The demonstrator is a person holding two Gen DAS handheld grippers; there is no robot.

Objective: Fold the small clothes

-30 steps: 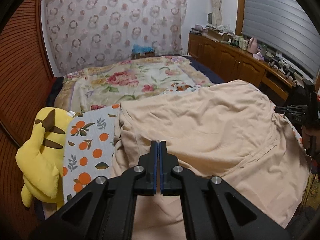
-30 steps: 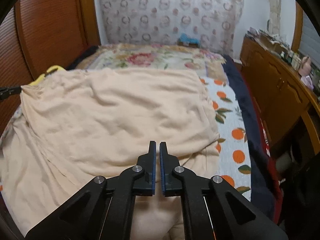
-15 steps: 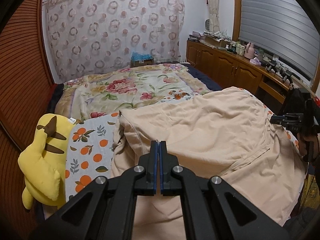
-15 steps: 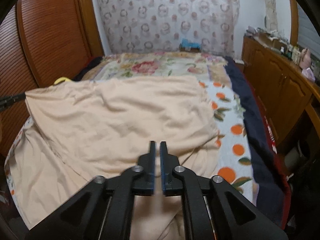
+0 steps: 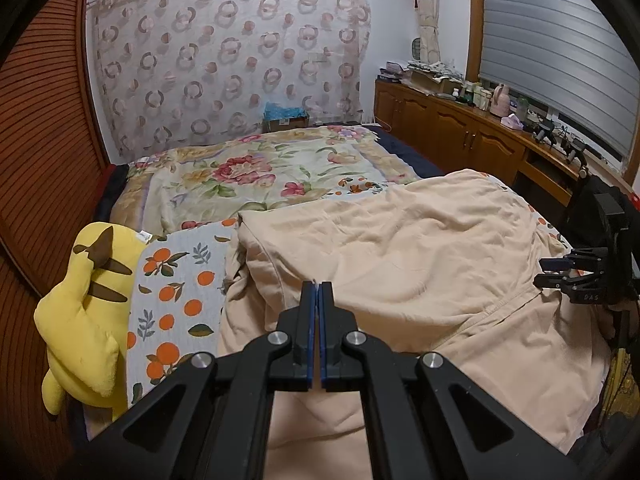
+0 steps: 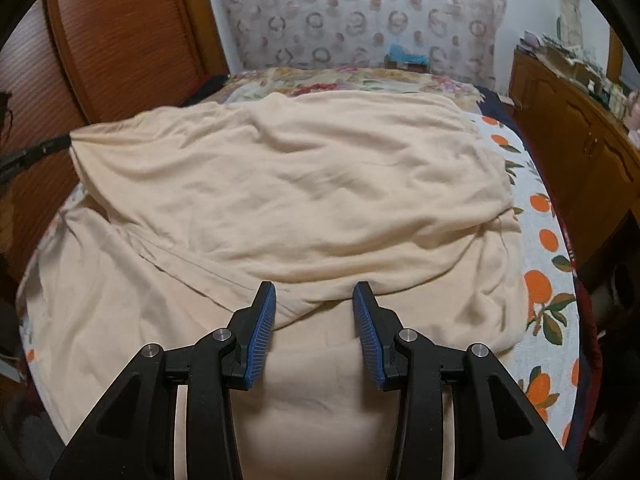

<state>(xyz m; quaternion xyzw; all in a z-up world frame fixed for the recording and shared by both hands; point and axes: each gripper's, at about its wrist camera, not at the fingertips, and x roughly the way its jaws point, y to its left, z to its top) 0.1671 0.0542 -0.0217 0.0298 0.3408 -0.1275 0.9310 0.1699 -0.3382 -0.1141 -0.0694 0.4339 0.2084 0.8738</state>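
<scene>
I am looking along the left gripper (image 5: 319,286), and its blue-lined jaws are pressing flat together with no cloth visibly caught between them, the tips hanging just above the peach garment (image 5: 400,256). That garment is lying spread across the near part of the bed, folded over on itself so an upper layer is sitting on a wider lower layer, with soft wrinkles running across it. It is resting on an orange-print sheet (image 5: 176,292), which is showing to the left of the cloth in this view, and a yellow plush toy (image 5: 84,312) is slumping at the sheet's outer edge against the wooden wall panel. Beyond the garment a floral quilt (image 5: 256,172) is covering the far half of the bed.

Through the right wrist camera I am seeing the right gripper (image 6: 314,298) with its jaws opening, the ribbed blue pads standing clearly apart. The folded edge of the garment (image 6: 288,184) is lying just beyond and below the fingertips, and nothing is pinched between them. From the left camera the right gripper (image 5: 554,270) is poking in at the garment's right edge, close to the hem, with a wooden cabinet (image 5: 452,128) running along the wall behind it
</scene>
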